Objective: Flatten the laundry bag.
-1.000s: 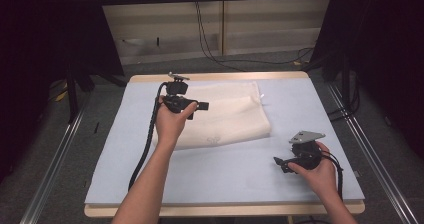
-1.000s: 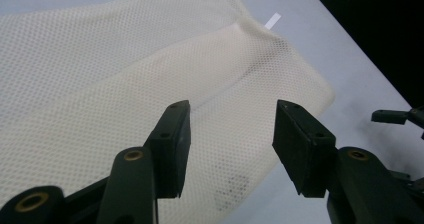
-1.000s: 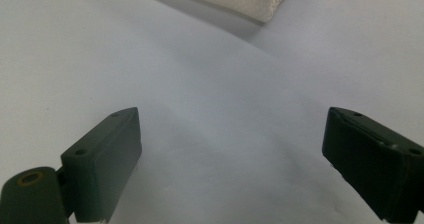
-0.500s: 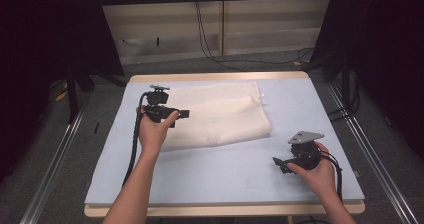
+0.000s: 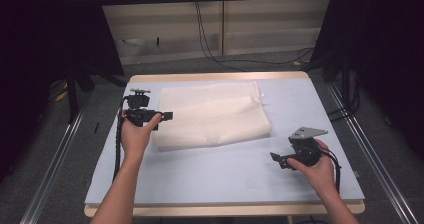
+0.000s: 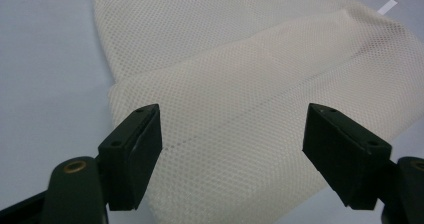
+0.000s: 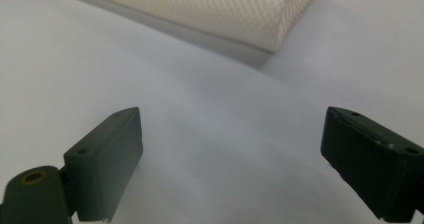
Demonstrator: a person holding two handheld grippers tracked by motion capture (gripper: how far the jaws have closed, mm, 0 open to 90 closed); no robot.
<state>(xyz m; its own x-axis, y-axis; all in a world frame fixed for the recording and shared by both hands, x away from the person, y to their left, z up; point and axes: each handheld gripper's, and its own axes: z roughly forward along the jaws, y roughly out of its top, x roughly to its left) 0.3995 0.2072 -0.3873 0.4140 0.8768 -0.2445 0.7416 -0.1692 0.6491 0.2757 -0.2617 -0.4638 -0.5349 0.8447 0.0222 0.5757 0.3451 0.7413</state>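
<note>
A cream mesh cloth lies folded on the pale blue table top, in the far middle. My left gripper is held at the cloth's left edge and points right across it. Its jaws have just been opening and stand wide apart. In the left gripper view the mesh cloth lies beyond and below the left gripper, with nothing pressed between the pads. My right gripper rests at the front right, open, well clear of the cloth. In the right gripper view the right gripper faces bare table, with the cloth's folded corner farther off.
The table has a wooden rim along its far side. Metal rails run along the floor on both sides. Cables hang down to the floor behind the table. Dark curtains stand left and right.
My left hand has moved left, from over the cloth to its left edge, and its jaws have spread wider. The right hand and the cloth have stayed put.
</note>
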